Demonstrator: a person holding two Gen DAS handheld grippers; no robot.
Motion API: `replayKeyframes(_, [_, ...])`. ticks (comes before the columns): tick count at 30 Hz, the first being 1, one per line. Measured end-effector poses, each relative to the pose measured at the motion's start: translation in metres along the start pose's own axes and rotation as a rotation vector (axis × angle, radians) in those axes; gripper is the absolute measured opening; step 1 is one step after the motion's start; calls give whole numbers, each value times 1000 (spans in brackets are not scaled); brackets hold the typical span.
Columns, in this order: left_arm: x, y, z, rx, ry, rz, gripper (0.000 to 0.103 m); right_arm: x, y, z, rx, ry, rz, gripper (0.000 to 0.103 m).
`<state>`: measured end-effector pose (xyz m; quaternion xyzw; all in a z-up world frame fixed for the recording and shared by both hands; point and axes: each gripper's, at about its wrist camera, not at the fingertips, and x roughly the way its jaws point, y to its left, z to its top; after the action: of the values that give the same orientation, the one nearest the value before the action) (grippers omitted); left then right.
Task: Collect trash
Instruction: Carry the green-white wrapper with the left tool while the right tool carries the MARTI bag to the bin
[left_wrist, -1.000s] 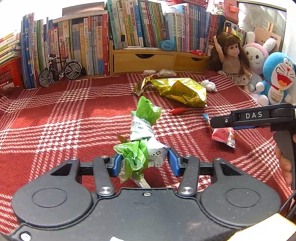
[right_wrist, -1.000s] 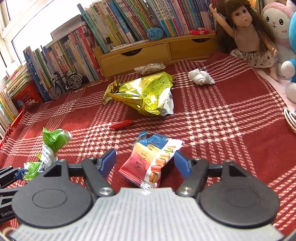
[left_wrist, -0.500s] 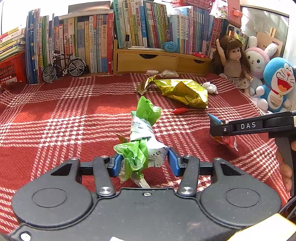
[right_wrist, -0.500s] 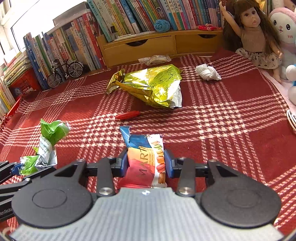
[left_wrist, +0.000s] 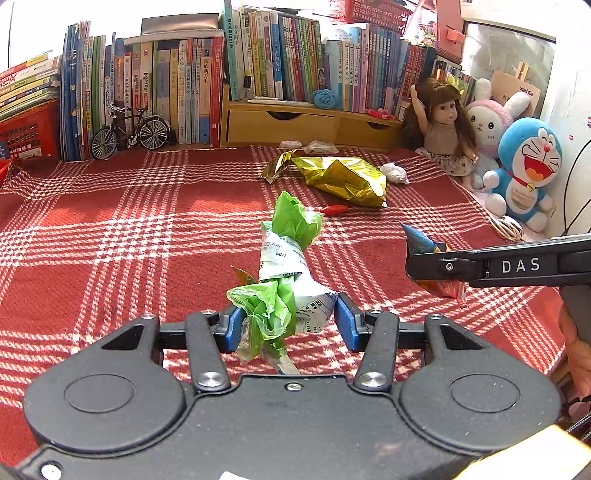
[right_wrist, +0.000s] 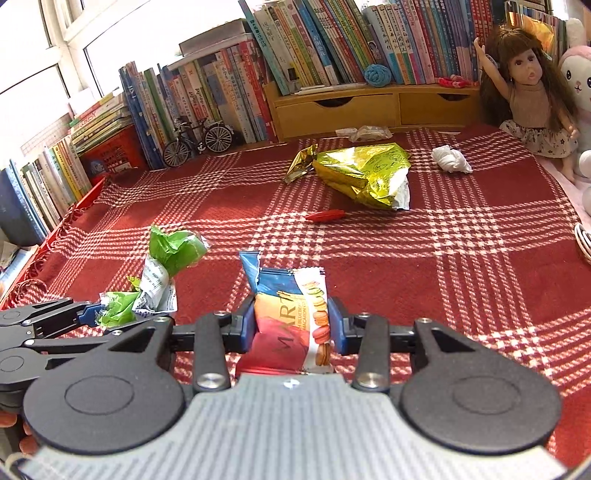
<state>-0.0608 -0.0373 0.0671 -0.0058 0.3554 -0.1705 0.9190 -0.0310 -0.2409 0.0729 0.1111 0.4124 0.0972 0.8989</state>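
My left gripper (left_wrist: 290, 326) is shut on a crumpled green and white wrapper (left_wrist: 286, 266) that sticks up above the red plaid cloth (left_wrist: 110, 236). My right gripper (right_wrist: 293, 328) is shut on a macaron snack packet (right_wrist: 295, 314), blue on top and orange-red below, lifted off the cloth. In the left wrist view the right gripper (left_wrist: 417, 264) comes in from the right edge with the packet's blue tip (left_wrist: 417, 236) poking out. The left gripper (right_wrist: 88, 314) with its wrapper (right_wrist: 162, 273) shows at the lower left of the right wrist view.
On the cloth farther back lie a gold foil bag (right_wrist: 364, 173), a small red wrapper (right_wrist: 325, 215), a white paper wad (right_wrist: 450, 159) and a clear wrapper (right_wrist: 364, 132). Books, a wooden drawer shelf (right_wrist: 369, 107), a model bicycle (right_wrist: 197, 140), a doll (right_wrist: 532, 85) and plush toys line the back and right.
My right gripper closed on the macaron packet and lifted it off the cloth. My left gripper kept its hold on the green wrapper and rose a little; both views shifted.
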Motion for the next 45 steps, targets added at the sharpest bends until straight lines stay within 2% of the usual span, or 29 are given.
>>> replayKeyframes(12, [-65, 1, -39, 13, -65, -4, 48, -36, 26, -44, -26, 22, 85, 46])
replayKeyframes(17, [-92, -5, -63, 56, -101, -3, 48, -46, 33, -66, -34, 32, 101, 46])
replayKeyframes(27, [-125, -14, -113, 73, -101, -38, 48, -59, 43, -109, -33, 61, 125, 47])
replayKeyframes(35, [-135, -24, -150, 119, -41, -70, 48, -66, 49, -145, -39, 100, 137, 47])
replayKeyframes(45, [-129, -24, -185, 143, 74, -66, 48, -70, 45, -180, -6, 149, 132, 47])
